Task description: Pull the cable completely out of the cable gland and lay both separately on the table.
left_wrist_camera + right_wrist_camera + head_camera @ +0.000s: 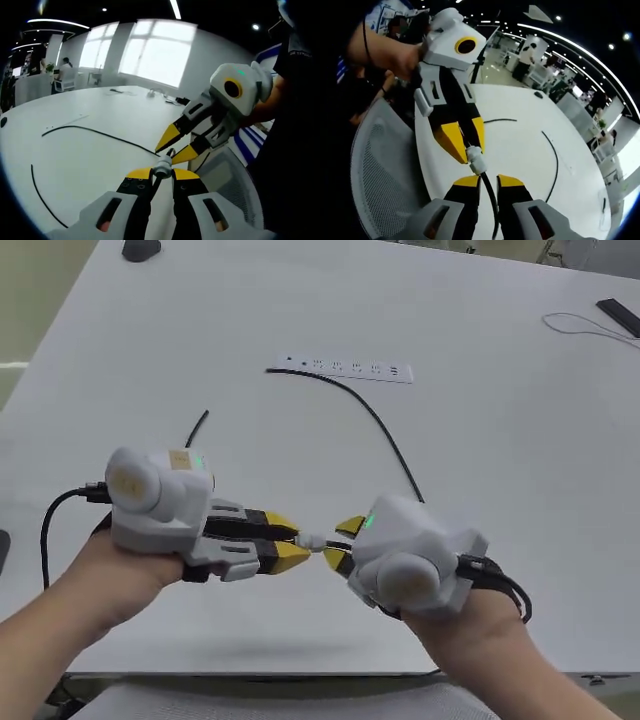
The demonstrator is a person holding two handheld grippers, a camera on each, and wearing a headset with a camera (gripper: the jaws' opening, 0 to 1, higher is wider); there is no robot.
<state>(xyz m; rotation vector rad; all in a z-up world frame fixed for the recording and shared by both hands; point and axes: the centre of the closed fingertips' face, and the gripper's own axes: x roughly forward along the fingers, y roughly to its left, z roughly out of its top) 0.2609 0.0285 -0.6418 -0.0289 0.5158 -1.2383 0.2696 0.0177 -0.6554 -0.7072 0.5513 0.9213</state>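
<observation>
Nearest you, both hands hold the grippers tip to tip, just above the near edge of the table (500,440). The left gripper (297,544) points right, and its jaws are closed on the gland (313,540), pinched at the very tips. The right gripper (338,543) points left and faces it, just beside the gland. Its jaws stand narrowly apart around the cable (385,435), with a gap on either side, so I judge it is not yet clamped.

The gland and the cable's first stretch lie on one line, left to right between the tips. In the right gripper view the cable leaves the gland and runs straight back between your own jaws, along their length. Past your right hand it curves away over the table towards the strip (350,368).

Your right hand is the one set to draw. Close on the cable first, then pull along that line, away from the left. Both hands sit level, tips nearly touching.
</observation>
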